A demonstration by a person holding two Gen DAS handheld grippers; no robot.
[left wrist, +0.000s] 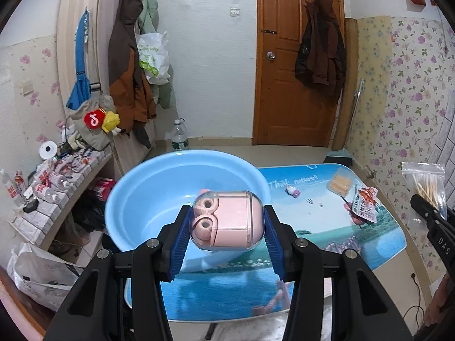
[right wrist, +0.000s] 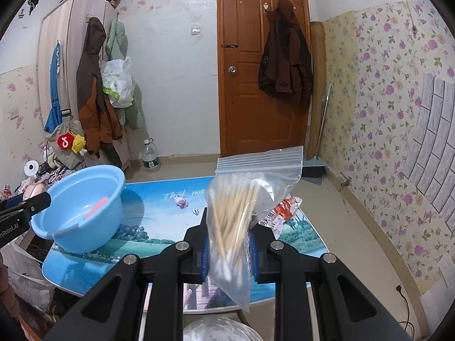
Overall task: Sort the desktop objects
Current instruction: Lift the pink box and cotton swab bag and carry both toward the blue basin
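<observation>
Currently we hold two items clear of the table: our left gripper [left wrist: 227,221] is clamped on the pink earbud case [left wrist: 227,220], partly closed around its sides, poised above the near rim of the blue basin [left wrist: 159,179]; our right gripper [right wrist: 229,251] is closed narrowly on the zip bag of cotton swabs [right wrist: 241,213], which stands up from its jaws. We judge the sorting partly done: a pink item [right wrist: 95,210] already lies in the basin, while a snack packet [left wrist: 364,204], a small clear box [left wrist: 339,184] and a small pink object [left wrist: 293,191] remain on the tabletop [left wrist: 327,241], a printed seascape surface. Beyond it stand a water bottle [left wrist: 179,136], a wardrobe hung with jackets, and a wooden door [left wrist: 284,71] in floral-papered walls.
</observation>
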